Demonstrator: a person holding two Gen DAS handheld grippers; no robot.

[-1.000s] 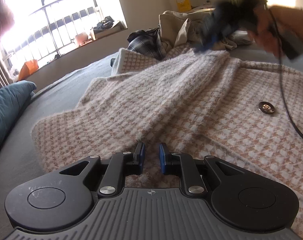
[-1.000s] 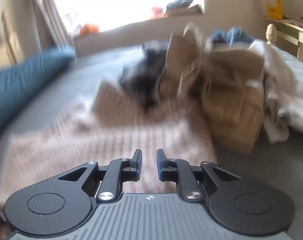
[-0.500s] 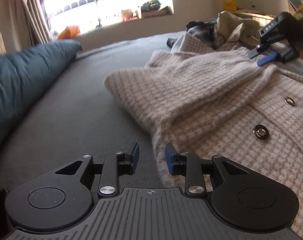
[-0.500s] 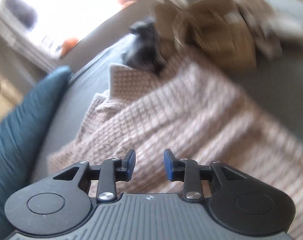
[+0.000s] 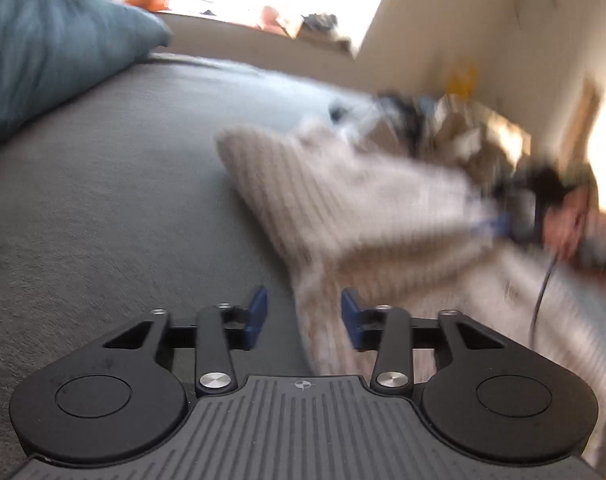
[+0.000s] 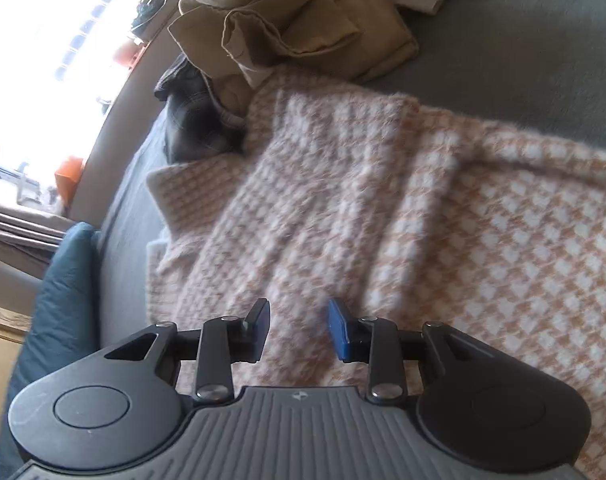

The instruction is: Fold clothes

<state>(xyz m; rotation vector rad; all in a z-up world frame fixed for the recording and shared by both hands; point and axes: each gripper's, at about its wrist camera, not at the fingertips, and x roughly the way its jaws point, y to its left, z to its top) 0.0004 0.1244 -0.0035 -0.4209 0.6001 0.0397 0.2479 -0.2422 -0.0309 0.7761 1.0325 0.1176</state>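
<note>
We see one pink-and-white checked jacket (image 6: 443, 216) spread across the grey bed (image 5: 103, 208). At its far end lies a heap of clothes: one tan garment (image 6: 303, 24), one dark garment (image 6: 191, 120) and some pale cloth, too bunched to count. One blue pillow (image 5: 51, 48) sits at the bed's edge near the window. We see no containers.

Our left claw (image 5: 303, 316) has just been opening; its jaws stand partly apart over the jacket's near edge, gripping nothing. Our right claw (image 6: 299, 328) also opened recently and stands partly apart above the jacket, its pads clear of the cloth. In the blurred left view, a hand (image 5: 571, 220) holds it over the jacket.
</note>
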